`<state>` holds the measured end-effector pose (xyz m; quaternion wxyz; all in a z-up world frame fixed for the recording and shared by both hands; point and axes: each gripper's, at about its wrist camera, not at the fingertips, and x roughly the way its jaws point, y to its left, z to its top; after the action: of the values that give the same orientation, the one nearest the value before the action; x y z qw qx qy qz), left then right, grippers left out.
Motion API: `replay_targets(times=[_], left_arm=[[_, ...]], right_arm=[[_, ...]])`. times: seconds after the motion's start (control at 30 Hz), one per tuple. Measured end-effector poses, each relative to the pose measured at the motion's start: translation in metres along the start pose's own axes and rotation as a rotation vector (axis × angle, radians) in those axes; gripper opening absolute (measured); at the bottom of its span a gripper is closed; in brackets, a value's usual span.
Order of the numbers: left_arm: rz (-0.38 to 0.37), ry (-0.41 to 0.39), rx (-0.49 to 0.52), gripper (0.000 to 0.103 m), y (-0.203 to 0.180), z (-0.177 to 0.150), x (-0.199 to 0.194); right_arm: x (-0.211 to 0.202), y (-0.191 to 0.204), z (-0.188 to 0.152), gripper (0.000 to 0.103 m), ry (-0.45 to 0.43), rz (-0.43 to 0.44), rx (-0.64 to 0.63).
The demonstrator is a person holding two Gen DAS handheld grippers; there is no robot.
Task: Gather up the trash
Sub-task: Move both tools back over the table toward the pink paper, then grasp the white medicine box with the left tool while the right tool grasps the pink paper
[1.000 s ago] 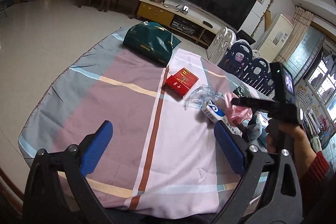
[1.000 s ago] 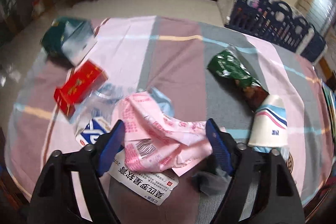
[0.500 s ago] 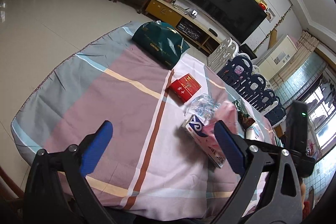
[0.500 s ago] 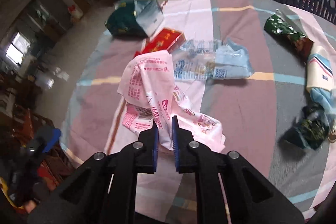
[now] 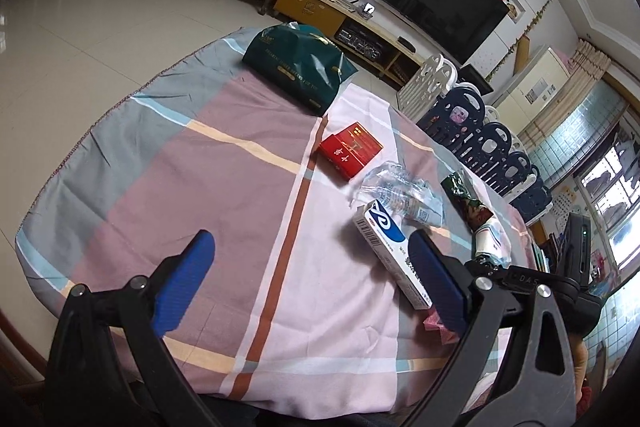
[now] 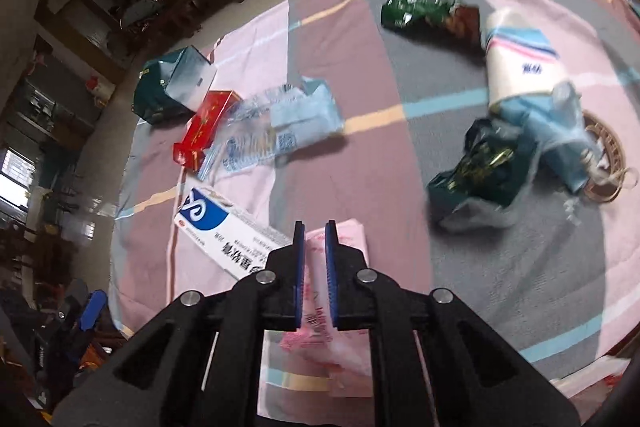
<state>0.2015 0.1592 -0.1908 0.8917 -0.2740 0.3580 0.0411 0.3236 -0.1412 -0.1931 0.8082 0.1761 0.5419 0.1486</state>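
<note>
Trash collection under way on a cloth-covered table (image 5: pixel 224 163): the right gripper (image 6: pixel 316 255) has a crumpled pink wrapper (image 6: pixel 344 339) between its fingers at the table's near edge. The jaws stand nearly together and have just eased slightly apart; the wrapper looks loosely pinched, though the blur leaves the firmness of the hold unclear. The left gripper (image 5: pixel 308 267) hovers over the near edge, its fingers spread wide and empty. Judged from this, the pink wrapper is the piece in hand; the next move calls for a firm grip and a carry to wherever the trash goes, and no bin shows in either view. Only the right wrist view shows the wrapper in the jaws, plus a torn dark-green packet (image 6: pixel 476 179) and a white paper cup (image 6: pixel 524 67) towards the right edge. The left wrist view shows the green bag (image 5: pixel 300 67) at the far edge whole, the red box (image 5: pixel 350 151) and the white-and-blue carton (image 5: pixel 392 251) mid-table.
</note>
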Motion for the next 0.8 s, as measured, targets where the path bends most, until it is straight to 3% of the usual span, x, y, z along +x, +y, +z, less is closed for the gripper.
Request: replay_targets(times=[0.03, 0.07, 0.1, 0.23, 0.33, 0.5, 0.57, 0.63, 0.73, 0.8], left_arm=[[0.000, 0.001, -0.002, 0.097, 0.001, 0.001, 0.000], [-0.003, 0.004, -0.013, 0.097, 0.003, 0.001, 0.001], [-0.009, 0.010, -0.029, 0.097, 0.005, 0.002, 0.002], [-0.039, 0.016, -0.093, 0.097, 0.013, 0.004, 0.002], [-0.043, -0.009, -0.123, 0.097, 0.019, 0.004, -0.002], [-0.083, -0.102, -0.263, 0.098, 0.046, 0.007, -0.019], [-0.102, -0.096, -0.328, 0.098, 0.057, 0.007, -0.017], [-0.110, -0.093, -0.367, 0.098, 0.065, 0.007, -0.017], [-0.110, -0.107, -0.383, 0.098, 0.069, 0.007, -0.019], [-0.110, -0.111, -0.388, 0.098, 0.069, 0.007, -0.019]], right_arm=[[0.002, 0.001, -0.002, 0.033, 0.005, 0.005, 0.006], [-0.001, 0.002, -0.006, 0.059, 0.003, -0.003, 0.001], [-0.001, 0.005, -0.008, 0.071, -0.012, -0.017, -0.012], [-0.001, 0.031, -0.007, 0.071, -0.047, -0.039, -0.126], [0.008, 0.066, -0.008, 0.071, -0.043, -0.058, -0.287], [0.055, 0.111, -0.026, 0.076, 0.116, -0.149, -0.563], [0.068, 0.113, -0.028, 0.076, 0.124, -0.200, -0.584], [0.076, 0.111, -0.024, 0.076, 0.129, -0.197, -0.550], [0.079, 0.112, -0.019, 0.061, 0.125, -0.142, -0.451], [0.080, 0.119, -0.020, 0.058, 0.144, -0.129, -0.394]])
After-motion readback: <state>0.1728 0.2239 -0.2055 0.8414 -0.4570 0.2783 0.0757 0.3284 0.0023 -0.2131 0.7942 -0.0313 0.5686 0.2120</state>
